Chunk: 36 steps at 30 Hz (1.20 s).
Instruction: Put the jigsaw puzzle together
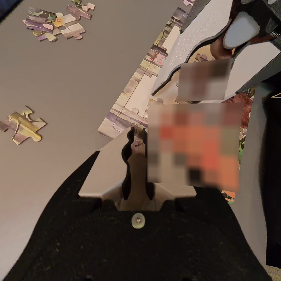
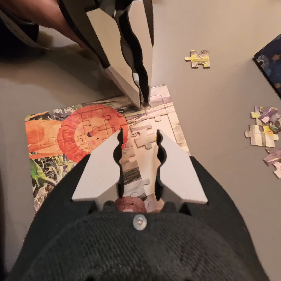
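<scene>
A big part of the jigsaw puzzle is put together and lies flat on the grey tabletop. It shows an orange lion with a round mane, and green and purple leaves around it. The right side of the puzzle is pale with purple stripes.

The left gripper comes down from the top of the right wrist view. Its two fingers are close together, with only a thin gap between them. The tips press on the top edge of the puzzle, near the far right corner. I cannot tell if a piece is caught between them. In the left wrist view the same gripper points at that pale edge of the puzzle.

The right gripper hangs over the middle of the puzzle, beside the lion's mane. Its fingers are spread wide and hold nothing. In the left wrist view it shows at the top right, over the puzzle.

Some pieces lie loose on the tabletop, well apart from the puzzle. One yellow and grey piece lies alone. A small bunch of purple and white pieces lies farther to the right, and some of them are joined. A dark blue box with stars sits at the right edge. A person's hand holds the left gripper at the top left.
</scene>
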Motion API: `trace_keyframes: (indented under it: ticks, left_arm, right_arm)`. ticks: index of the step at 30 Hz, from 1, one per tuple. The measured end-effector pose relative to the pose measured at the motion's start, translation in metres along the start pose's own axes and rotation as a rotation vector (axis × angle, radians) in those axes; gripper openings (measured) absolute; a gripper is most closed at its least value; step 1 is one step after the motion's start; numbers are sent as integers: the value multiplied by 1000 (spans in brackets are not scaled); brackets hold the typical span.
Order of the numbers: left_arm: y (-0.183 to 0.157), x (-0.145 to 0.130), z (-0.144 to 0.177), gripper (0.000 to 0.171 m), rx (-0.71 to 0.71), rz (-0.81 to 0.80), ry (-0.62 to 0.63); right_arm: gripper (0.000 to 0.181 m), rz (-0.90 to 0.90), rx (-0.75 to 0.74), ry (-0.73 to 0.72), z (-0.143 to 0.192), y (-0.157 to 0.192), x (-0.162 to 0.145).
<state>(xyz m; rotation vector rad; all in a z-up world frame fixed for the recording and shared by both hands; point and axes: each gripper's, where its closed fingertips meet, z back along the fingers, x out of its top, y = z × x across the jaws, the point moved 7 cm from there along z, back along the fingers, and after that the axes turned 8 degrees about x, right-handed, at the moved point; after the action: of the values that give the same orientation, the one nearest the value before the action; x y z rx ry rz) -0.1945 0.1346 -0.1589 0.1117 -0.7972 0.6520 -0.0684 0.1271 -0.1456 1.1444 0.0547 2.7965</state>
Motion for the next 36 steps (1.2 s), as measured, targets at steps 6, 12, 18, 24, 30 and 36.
trace_keyframes:
  ticks: [6,12,18,24,30,36]
  left_arm:
    - [-1,-2,-2,7,7,-7,17]
    - [0,-2,-2,6,-1,12,20]
    - [1,-3,-2,6,-9,25,19]
    - [1,-3,-2,6,-28,38,14]
    - [0,-3,-3,6,-48,50,10]
    - [1,-3,-3,6,-66,68,5]
  right_arm:
    - [34,-61,62,-20,-9,3,-1]
    - [31,-34,70,2,-16,10,0]
    - [31,-26,3,9,-10,0,-4]
    - [35,-71,60,-12,-10,-2,-8]
    - [31,-56,56,6,-10,1,-8]
    - [30,-39,35,-11,-6,0,-5]
